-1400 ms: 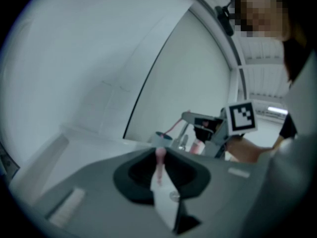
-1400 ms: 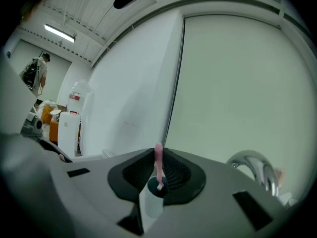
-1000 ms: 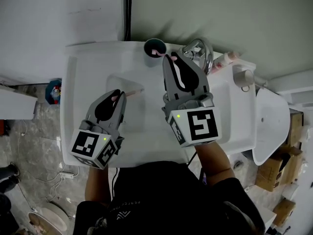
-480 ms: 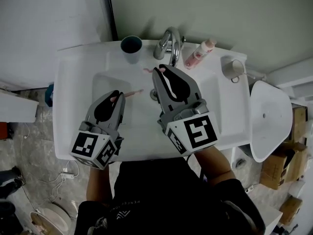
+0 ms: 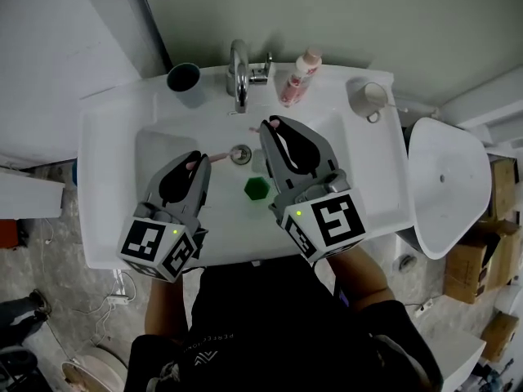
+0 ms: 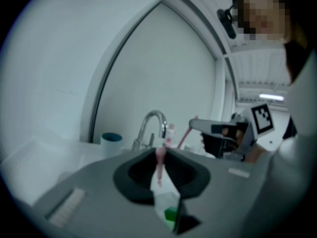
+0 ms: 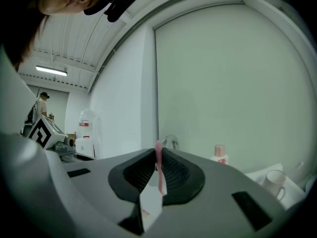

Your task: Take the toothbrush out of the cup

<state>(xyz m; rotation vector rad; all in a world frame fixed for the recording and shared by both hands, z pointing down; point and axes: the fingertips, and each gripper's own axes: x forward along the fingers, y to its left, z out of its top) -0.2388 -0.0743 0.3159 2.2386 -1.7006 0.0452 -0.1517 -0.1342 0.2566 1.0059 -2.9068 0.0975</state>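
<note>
Left gripper (image 5: 197,162) centre-left, jaws pinched on a pink toothbrush (image 5: 219,158) lying level over the sink (image 5: 110,149), right gripper (image 5: 273,124) at centre, jaws just closing further, clamped on a second pink toothbrush (image 7: 159,175), both brushes outside the teal cup (image 5: 185,82) at upper left.

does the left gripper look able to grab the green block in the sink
Probably not yet: the left gripper is shut on a pink stick. The green block lies uncovered in the basin beside it, so the way looks free once it lets go.
</note>
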